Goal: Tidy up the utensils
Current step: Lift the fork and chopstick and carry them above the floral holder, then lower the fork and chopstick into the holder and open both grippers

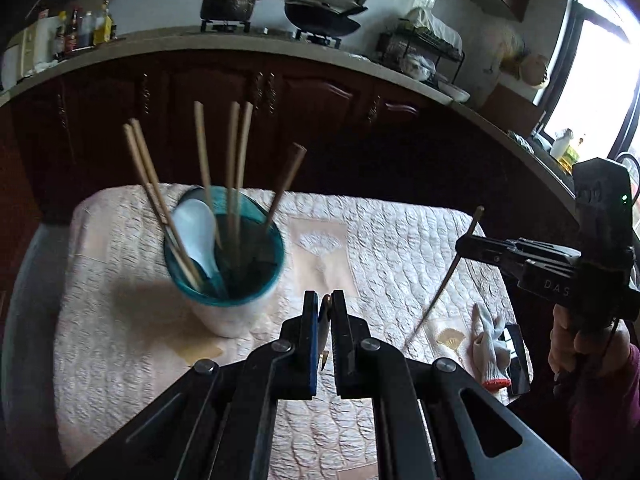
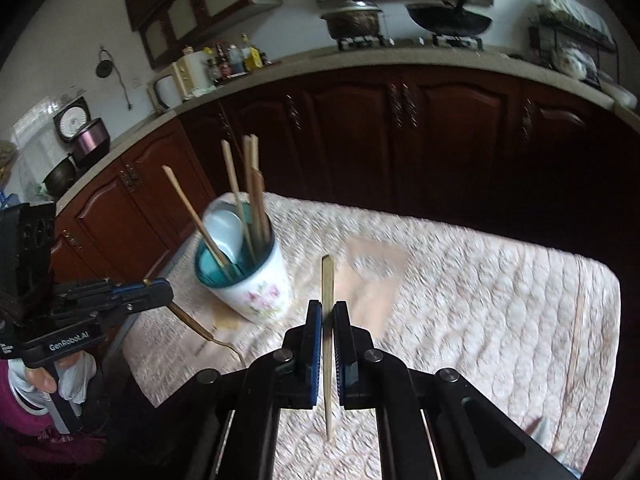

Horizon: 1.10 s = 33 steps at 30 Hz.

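While both grippers hover over the quilted cloth [image 1: 120,320]:
Cup [image 2: 260,288]: upright on cloth, holding chopsticks [image 1: 236,160] and a white spoon [image 1: 196,232].
Right gripper [image 2: 328,320]: right of cup, clamped on one chopstick [image 2: 328,320].
Left gripper [image 1: 324,316]: near cup, closed on a gold utensil [image 2: 200,328].
Glove [image 1: 490,344]: far right of cup.

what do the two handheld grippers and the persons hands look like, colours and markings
Both are black, with blue finger pads and silver pivot bolts. The left gripper reads "GenRobot.AI"; the hand wears a white glove and maroon sleeve. The right gripper shows "DAS", a green light, and a bare hand.
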Each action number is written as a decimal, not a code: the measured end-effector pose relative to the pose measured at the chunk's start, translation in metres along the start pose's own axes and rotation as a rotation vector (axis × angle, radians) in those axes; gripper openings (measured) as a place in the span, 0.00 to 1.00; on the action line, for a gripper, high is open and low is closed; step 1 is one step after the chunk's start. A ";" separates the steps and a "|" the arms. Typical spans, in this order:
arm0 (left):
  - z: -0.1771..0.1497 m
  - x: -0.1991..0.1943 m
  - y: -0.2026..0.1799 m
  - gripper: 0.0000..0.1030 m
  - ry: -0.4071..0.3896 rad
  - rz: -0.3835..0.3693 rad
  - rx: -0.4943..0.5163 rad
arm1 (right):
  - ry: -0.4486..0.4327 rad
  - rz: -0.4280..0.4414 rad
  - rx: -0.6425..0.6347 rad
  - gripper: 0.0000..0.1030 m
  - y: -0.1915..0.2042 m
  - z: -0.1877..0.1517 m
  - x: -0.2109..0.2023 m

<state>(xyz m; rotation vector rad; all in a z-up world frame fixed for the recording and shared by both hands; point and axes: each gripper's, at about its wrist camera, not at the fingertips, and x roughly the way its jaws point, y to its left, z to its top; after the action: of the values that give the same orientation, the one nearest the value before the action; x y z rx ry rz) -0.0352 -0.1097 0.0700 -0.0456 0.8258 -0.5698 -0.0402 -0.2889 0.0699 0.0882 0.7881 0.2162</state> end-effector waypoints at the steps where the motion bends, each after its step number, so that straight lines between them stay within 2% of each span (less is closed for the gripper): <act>1: 0.001 -0.003 0.002 0.06 -0.006 0.004 -0.001 | -0.008 0.005 -0.008 0.07 0.004 0.004 -0.002; 8: 0.012 -0.028 0.016 0.06 -0.051 0.018 -0.015 | -0.056 0.030 -0.068 0.07 0.032 0.034 -0.009; 18: 0.046 -0.062 0.042 0.06 -0.139 0.048 -0.048 | -0.135 0.064 -0.111 0.07 0.061 0.072 -0.029; 25: 0.061 -0.052 0.049 0.06 -0.164 0.095 -0.043 | -0.164 0.082 -0.133 0.07 0.082 0.100 -0.025; 33: 0.067 -0.025 0.062 0.06 -0.150 0.139 -0.058 | -0.138 0.115 -0.148 0.07 0.097 0.114 -0.002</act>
<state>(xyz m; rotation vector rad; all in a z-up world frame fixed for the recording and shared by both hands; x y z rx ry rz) 0.0271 -0.0565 0.1176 -0.0825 0.6936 -0.4061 0.0236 -0.1949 0.1669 0.0080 0.6283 0.3725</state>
